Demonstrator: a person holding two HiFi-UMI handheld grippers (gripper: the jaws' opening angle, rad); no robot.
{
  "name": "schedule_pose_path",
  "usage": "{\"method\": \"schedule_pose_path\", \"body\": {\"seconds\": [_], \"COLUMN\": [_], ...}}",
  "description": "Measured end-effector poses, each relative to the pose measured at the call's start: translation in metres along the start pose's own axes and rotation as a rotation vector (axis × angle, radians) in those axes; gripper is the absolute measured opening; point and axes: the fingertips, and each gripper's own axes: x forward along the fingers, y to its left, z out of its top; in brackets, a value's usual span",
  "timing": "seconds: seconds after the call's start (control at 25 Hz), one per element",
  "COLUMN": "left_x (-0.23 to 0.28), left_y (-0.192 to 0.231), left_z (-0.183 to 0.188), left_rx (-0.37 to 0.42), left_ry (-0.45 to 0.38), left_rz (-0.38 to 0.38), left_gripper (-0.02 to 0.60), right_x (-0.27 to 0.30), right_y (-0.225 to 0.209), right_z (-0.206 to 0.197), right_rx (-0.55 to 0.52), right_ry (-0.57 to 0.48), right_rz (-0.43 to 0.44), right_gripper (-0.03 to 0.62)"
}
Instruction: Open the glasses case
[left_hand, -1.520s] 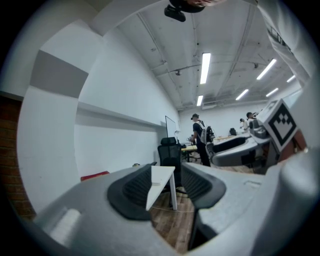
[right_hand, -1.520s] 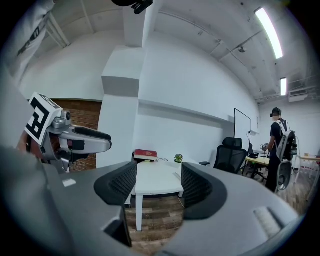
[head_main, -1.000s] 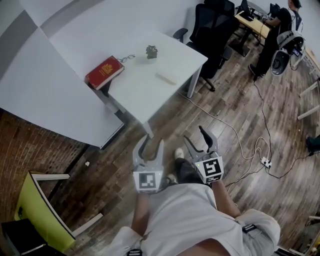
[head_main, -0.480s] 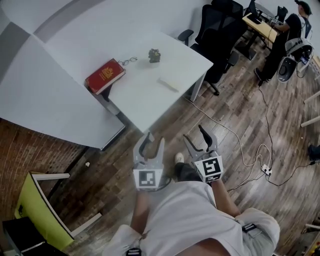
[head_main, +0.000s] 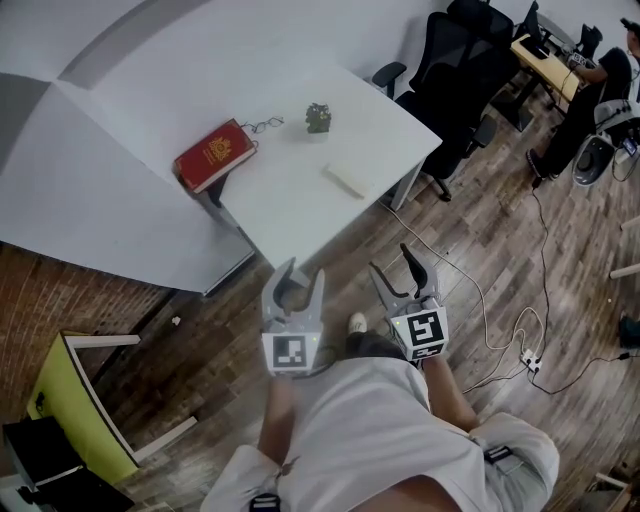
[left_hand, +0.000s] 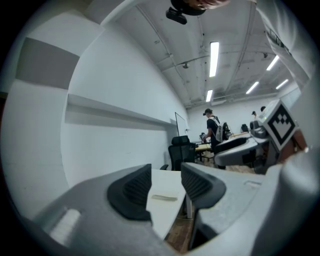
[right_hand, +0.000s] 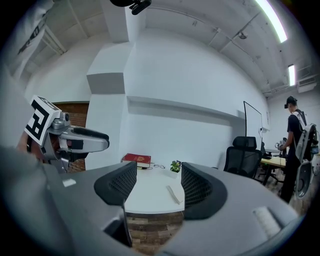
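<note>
The case lies flat on the white table, towards the edge nearest the office chairs. It is well apart from the red book at the far corner, and the glasses and small plant sit beyond it. Nothing touches it. The left gripper and right gripper are held side by side in front of the person, short of the table. Both have their jaws spread with nothing between the pads, and each gripper view shows the case only in the distance through the gap. The case is a pale, slim, oblong slab. It is probably light, with a stiff shell, so it should keep its shape under a firm pinch but may skate across the smooth tabletop if pushed from one side only. Its surface looks plain and may be slick, so the pads should bear on the broad faces or long edges, not on a rounded end. A sensible hold would be one gripper pinning the lower half across its narrow width while the other catches the lid's lip along the long side opposite the hinge and lifts. From here the seam, the hinge side and any clasp are too small to make out, so they need a closer look before the jaws close.
</note>
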Motion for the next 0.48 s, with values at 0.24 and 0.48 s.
{"method": "schedule_pose_path", "body": {"seconds": [0.24,0.48], "left_x": [0.032,0.053], "left_y": [0.005,0.009], "left_z": [0.004,0.005], "left_rx": [0.01,0.017], "left_ry": [0.017,0.029], "left_rz": [0.036,0.054], "left_gripper": [0.184,0.202], "right_x": [0.02,0.037], "right_y": [-0.034,-0.054], "right_z": [0.002,0.003], "right_rx": [0.004,0.006], "right_ry": [-0.003,-0.007], "right_rz": [0.01,0.025], "right_gripper": [0.272,0.273]}}
